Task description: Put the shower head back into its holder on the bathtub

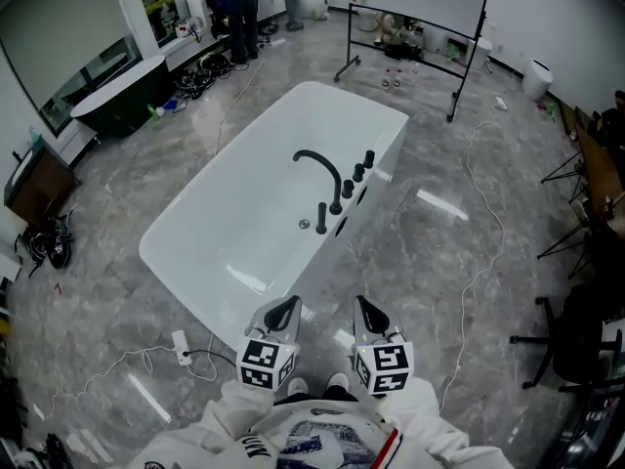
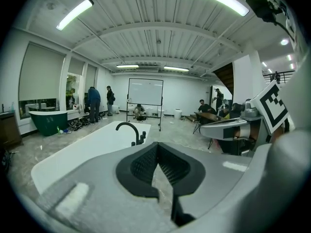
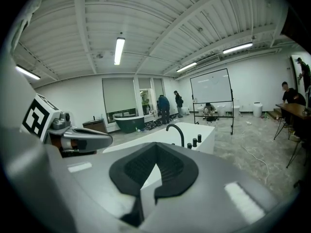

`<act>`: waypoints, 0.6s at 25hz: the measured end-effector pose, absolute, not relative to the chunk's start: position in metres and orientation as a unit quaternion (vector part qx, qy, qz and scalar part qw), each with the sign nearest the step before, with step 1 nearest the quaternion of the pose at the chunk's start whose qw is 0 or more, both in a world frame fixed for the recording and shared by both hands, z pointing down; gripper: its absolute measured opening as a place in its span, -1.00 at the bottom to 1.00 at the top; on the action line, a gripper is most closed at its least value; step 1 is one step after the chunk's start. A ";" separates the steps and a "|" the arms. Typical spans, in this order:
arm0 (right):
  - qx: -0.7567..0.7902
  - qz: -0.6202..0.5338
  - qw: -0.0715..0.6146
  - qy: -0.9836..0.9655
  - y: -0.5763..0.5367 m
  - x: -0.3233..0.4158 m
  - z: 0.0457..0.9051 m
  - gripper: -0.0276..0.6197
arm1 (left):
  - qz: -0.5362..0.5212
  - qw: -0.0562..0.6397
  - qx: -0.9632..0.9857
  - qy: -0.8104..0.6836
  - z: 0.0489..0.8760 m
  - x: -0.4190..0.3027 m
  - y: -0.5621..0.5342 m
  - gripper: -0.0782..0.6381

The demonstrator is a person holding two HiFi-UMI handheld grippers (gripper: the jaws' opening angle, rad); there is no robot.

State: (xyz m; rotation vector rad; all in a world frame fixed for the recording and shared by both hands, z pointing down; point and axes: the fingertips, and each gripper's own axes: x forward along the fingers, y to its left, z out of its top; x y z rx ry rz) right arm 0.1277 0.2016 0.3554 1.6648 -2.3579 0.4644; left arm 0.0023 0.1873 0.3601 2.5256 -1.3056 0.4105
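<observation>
Closest in, below the person's white sleeves, the grey two-jaw left gripper [image 1: 283, 313] and its twin, the right gripper [image 1: 371, 314], are held side by side, well apart from the long white glossy bathtub [image 1: 244, 203]. Each one's ribbed black pads are pressed together with nothing between them.

On the tub's far rim a slim black stick-shaped shower head [image 1: 321, 218] stands upright, just beside the curved black faucet [image 1: 327, 167] and in line with the row of round black knobs [image 1: 358, 172]. Its holder is too small to make out, but I see no hose lying loose. To my eye it is already seated and nothing is left to do.
</observation>
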 end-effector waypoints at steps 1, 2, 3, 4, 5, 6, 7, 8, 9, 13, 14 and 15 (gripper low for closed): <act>0.567 0.160 0.107 -0.801 0.203 0.126 0.355 -0.91 | 0.139 0.133 0.872 -0.451 0.358 0.001 0.187 -0.79; 0.567 0.162 0.106 -0.800 0.203 0.124 0.354 -0.91 | 0.137 0.132 0.872 -0.451 0.355 0.000 0.185 -0.79; 0.568 0.163 0.106 -0.799 0.203 0.120 0.354 -0.91 | 0.135 0.130 0.873 -0.449 0.352 -0.001 0.184 -0.79; 0.569 0.164 0.108 -0.798 0.203 0.116 0.354 -0.91 | 0.132 0.129 0.875 -0.447 0.350 -0.003 0.183 -0.79; 0.570 0.165 0.109 -0.798 0.205 0.109 0.354 -0.91 | 0.129 0.130 0.876 -0.446 0.348 -0.006 0.184 -0.79; 0.569 0.164 0.111 -0.798 0.205 0.102 0.353 -0.91 | 0.127 0.130 0.877 -0.444 0.347 -0.010 0.185 -0.79; 0.569 0.162 0.111 -0.799 0.206 0.095 0.352 -0.91 | 0.125 0.129 0.878 -0.443 0.345 -0.015 0.185 -0.79; 0.570 0.159 0.111 -0.799 0.206 0.090 0.351 -0.91 | 0.123 0.128 0.879 -0.443 0.344 -0.020 0.185 -0.79; 0.571 0.156 0.111 -0.798 0.205 0.087 0.349 -0.91 | 0.122 0.126 0.880 -0.443 0.343 -0.024 0.186 -0.79; 0.585 0.145 0.110 -0.790 0.202 0.086 0.343 -0.91 | 0.117 0.117 0.881 -0.443 0.339 -0.039 0.185 -0.79; 0.588 0.144 0.111 -0.788 0.202 0.086 0.343 -0.91 | 0.116 0.116 0.882 -0.442 0.338 -0.042 0.186 -0.79; 0.591 0.143 0.112 -0.786 0.203 0.085 0.342 -0.91 | 0.115 0.116 0.882 -0.442 0.338 -0.046 0.187 -0.79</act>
